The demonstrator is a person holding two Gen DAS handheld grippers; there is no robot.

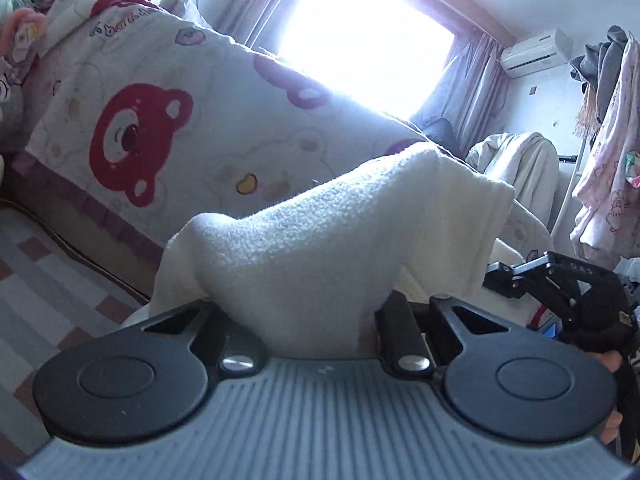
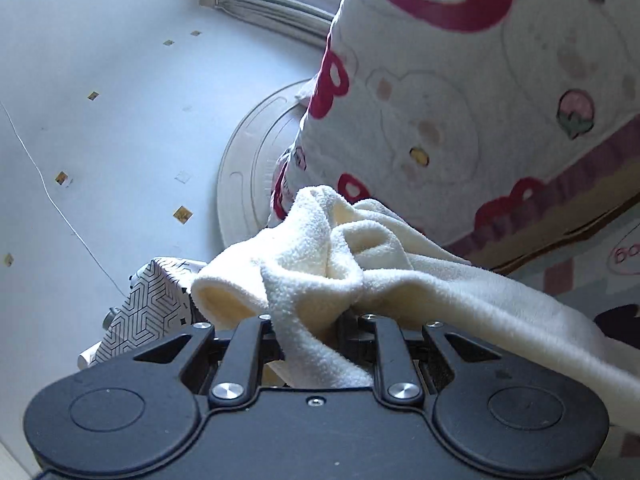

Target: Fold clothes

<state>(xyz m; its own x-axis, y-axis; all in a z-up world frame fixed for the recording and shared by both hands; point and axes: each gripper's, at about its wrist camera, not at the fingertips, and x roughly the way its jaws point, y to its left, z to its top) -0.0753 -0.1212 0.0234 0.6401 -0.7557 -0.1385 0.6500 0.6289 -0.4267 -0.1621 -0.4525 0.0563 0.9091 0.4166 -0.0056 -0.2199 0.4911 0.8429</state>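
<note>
A cream-white fleece garment (image 1: 320,240) hangs lifted in front of the bed. It drapes over my left gripper (image 1: 312,312), whose jaws are shut on it, and the cloth hides the fingertips. To the right, the garment runs to my right gripper (image 1: 560,292), which a hand holds. In the right wrist view the garment (image 2: 320,256) is bunched in folds between the fingers of the right gripper (image 2: 316,320), which is shut on it. From there a long stretch of cloth trails off to the lower right.
A folded quilt with red bear prints (image 1: 152,120) lies on the striped bed sheet (image 1: 48,280) behind the garment. Beyond it are a bright window (image 1: 360,40), an air conditioner (image 1: 536,52) and hanging clothes (image 1: 608,140). A patterned box (image 2: 148,312) shows at the lower left.
</note>
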